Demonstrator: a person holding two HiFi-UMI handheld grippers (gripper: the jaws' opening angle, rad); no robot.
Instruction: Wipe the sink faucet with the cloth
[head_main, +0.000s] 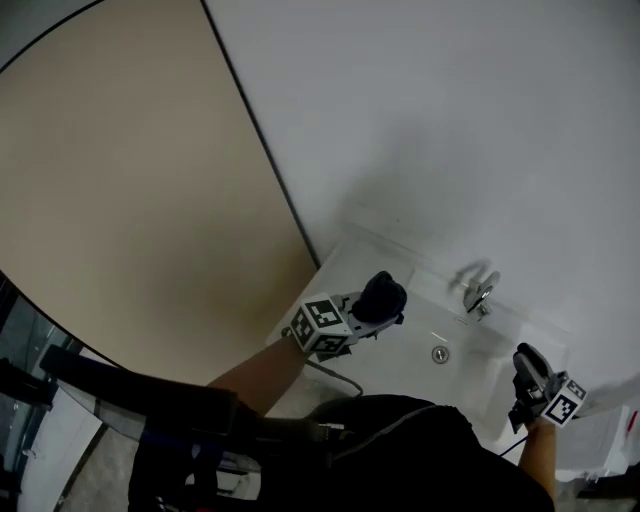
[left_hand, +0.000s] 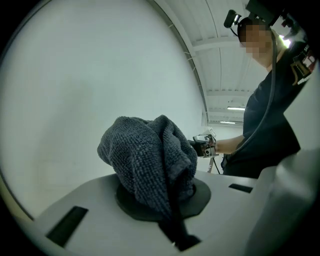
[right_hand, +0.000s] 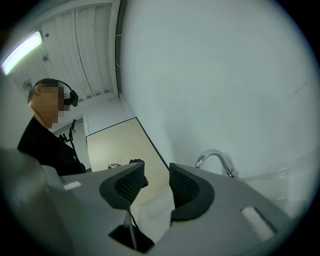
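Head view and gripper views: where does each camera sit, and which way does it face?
Head view: on the person's head, steeply down at sink and faucet; both forearms, left gripper holding cloth, right gripper.
Left gripper view: on that gripper, along shut jaws past the cloth; person's torso.
Right gripper view: on that gripper, through open jaws toward the faucet; person's shoulder.
Shared: head and right gripper views show the faucet.

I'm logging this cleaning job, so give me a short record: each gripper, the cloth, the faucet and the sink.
Left gripper: shut on the cloth
Right gripper: open, nothing between its jaws
Cloth: dark, bunched, clear of the faucet
Faucet: chrome, curved, at the back of the sink
Sink: white, drain open to view
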